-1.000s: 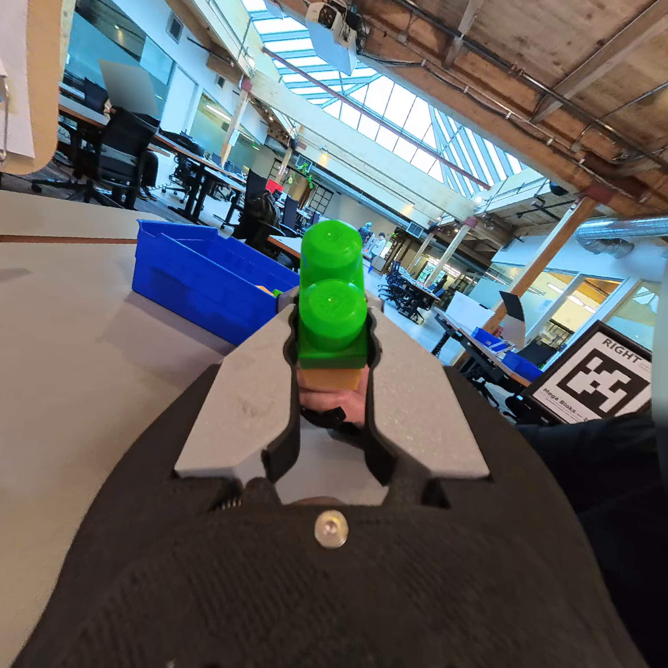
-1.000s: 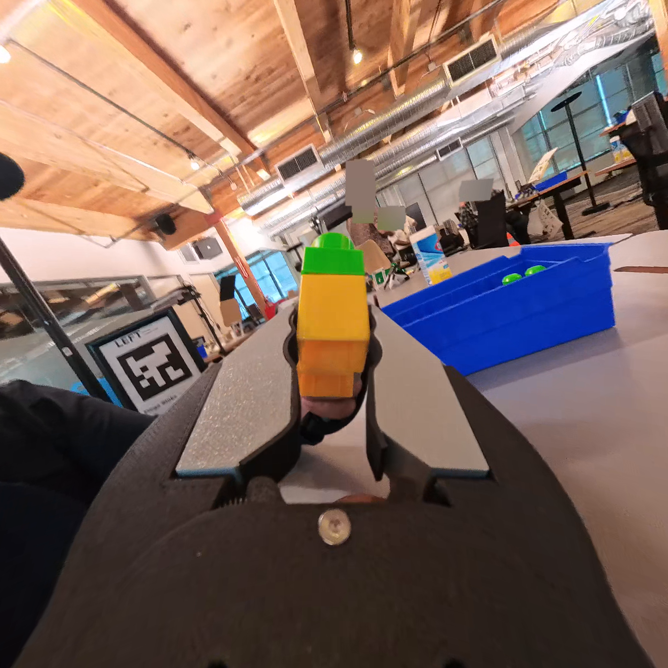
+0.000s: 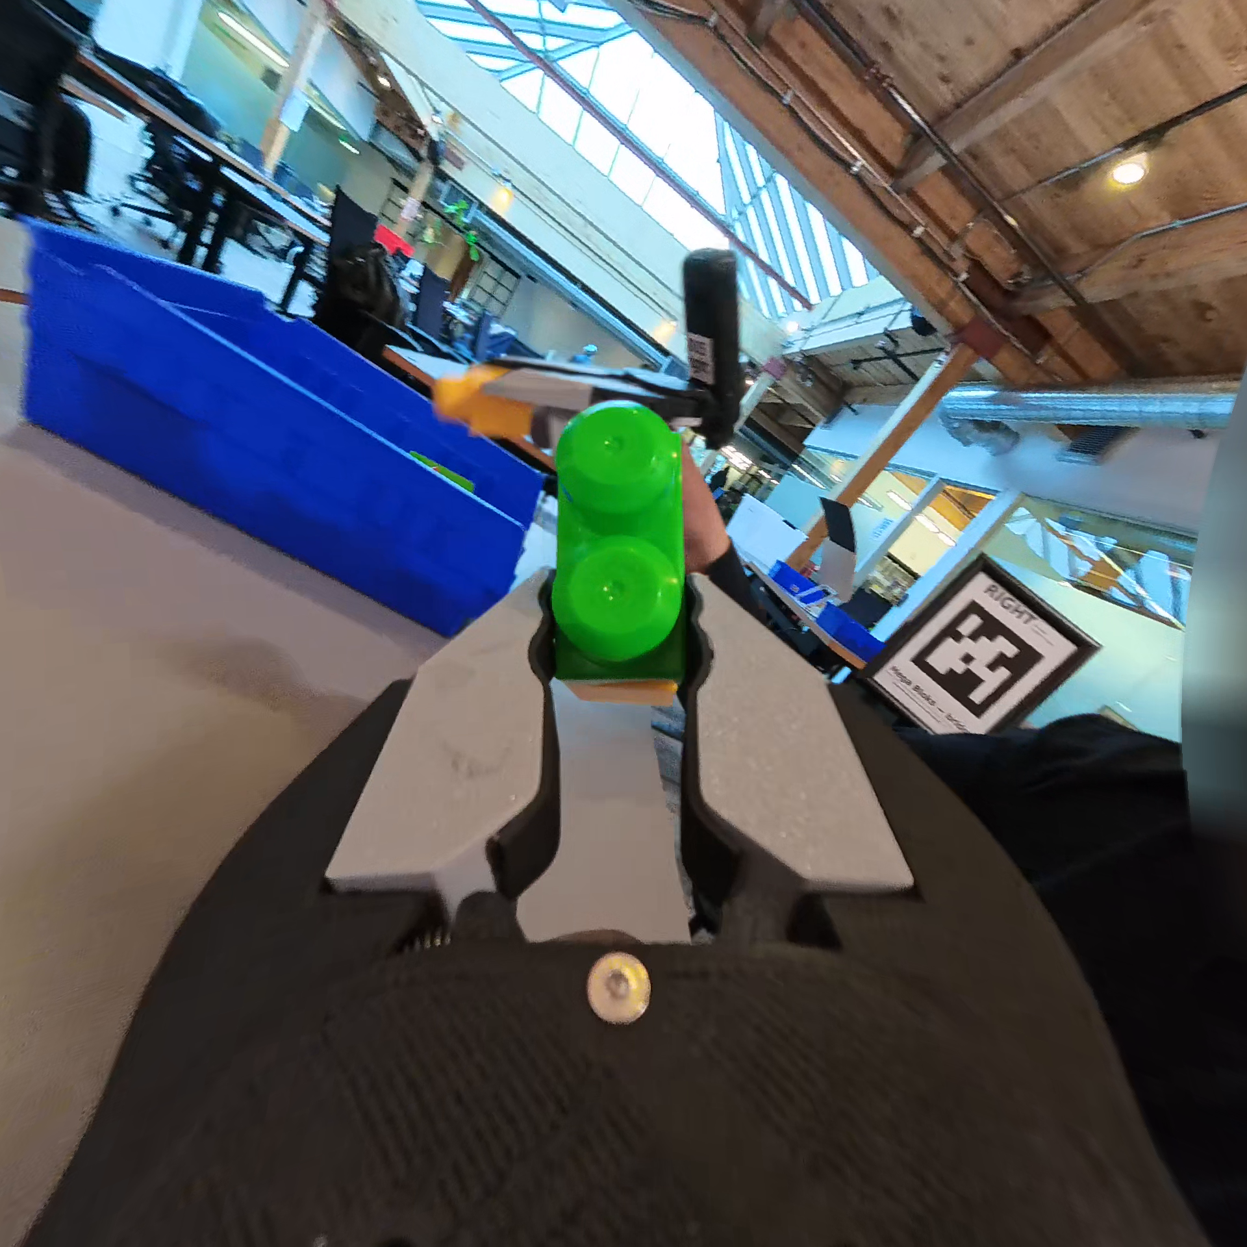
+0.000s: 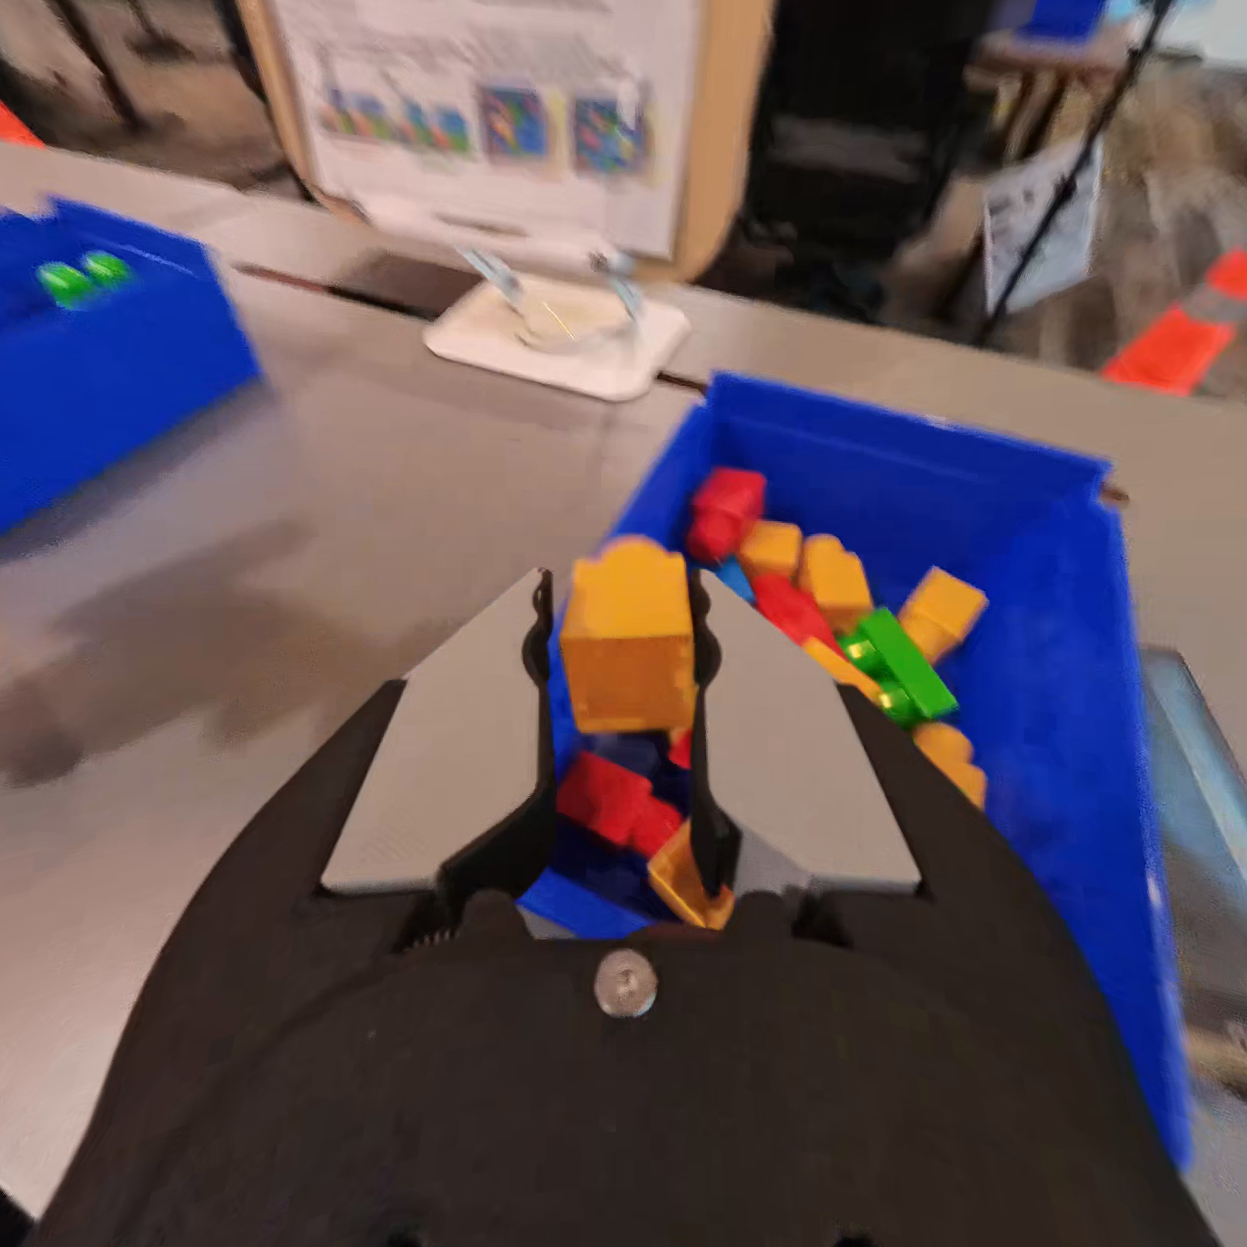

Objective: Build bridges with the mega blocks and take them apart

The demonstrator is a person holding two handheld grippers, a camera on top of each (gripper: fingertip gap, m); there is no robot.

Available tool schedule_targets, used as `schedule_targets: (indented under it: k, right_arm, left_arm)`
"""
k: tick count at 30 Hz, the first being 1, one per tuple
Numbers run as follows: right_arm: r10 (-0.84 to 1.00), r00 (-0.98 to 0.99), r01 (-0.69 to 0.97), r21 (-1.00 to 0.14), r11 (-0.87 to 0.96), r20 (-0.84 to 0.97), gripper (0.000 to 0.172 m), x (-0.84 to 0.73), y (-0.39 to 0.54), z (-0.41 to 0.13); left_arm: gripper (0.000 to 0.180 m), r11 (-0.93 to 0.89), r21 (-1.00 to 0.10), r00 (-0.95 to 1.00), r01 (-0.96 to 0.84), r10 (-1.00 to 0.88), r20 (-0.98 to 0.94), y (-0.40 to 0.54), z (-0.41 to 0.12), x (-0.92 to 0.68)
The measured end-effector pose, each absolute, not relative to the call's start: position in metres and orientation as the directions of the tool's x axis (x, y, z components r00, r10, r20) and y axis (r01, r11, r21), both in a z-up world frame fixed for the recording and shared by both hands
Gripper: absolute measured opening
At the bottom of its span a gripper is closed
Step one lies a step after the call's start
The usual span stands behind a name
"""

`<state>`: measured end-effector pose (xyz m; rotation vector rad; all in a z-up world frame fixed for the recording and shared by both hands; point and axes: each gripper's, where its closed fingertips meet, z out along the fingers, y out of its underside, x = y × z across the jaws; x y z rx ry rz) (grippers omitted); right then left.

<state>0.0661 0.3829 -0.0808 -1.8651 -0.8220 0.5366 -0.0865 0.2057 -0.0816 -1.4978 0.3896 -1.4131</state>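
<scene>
Sitting pinched in the left hand-held gripper (image 3: 617, 627) is a green block (image 3: 615, 546), orange bit underneath. An orange block (image 4: 631, 638) is caught loosely in the spread right hand-held gripper (image 4: 621, 607), gap showing, over a blue bin (image 4: 1052, 607) on the surface (image 4: 337, 540).

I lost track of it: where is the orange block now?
In the right wrist view, the orange block sits between the right gripper's fingers, above the near corner of the blue bin.
</scene>
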Motion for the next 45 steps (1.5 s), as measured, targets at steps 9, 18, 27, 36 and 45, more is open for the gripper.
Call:
schedule_targets:
  k: [9,18,27,36,45]
  right_arm:
    - [0.910,0.224,0.136,-0.913,-0.384,-0.349,0.062,0.019,0.274,-0.076]
    - [0.817,-0.163,0.029,-0.830,-0.556,-0.553,0.065,-0.053,0.215,-0.086]
    - [0.968,-0.039,0.068,-0.967,-0.245,-0.248,0.033,-0.066,0.232,-0.098]
    - [1.000,0.006,0.246,-0.969,-0.019,-0.018,0.033,-0.055,0.235,-0.114]
    - [0.951,0.285,0.262,-0.964,0.045,0.121,0.033,-0.007,0.276,-0.084]
  left_arm:
    - [0.034,-0.368,-0.847,0.223,0.384,-0.853,0.471,0.223,-0.057,-0.045]
    - [0.034,-0.362,-0.844,0.232,0.396,-0.850,0.473,0.228,-0.063,-0.034]
    - [0.036,-0.512,-0.742,0.195,0.432,-0.751,0.631,0.242,-0.083,-0.050]
    - [0.034,-0.514,-0.716,0.161,0.472,-0.748,0.643,0.241,-0.084,-0.057]
    - [0.034,-0.506,-0.761,0.225,0.406,-0.751,0.620,0.239,-0.095,-0.054]
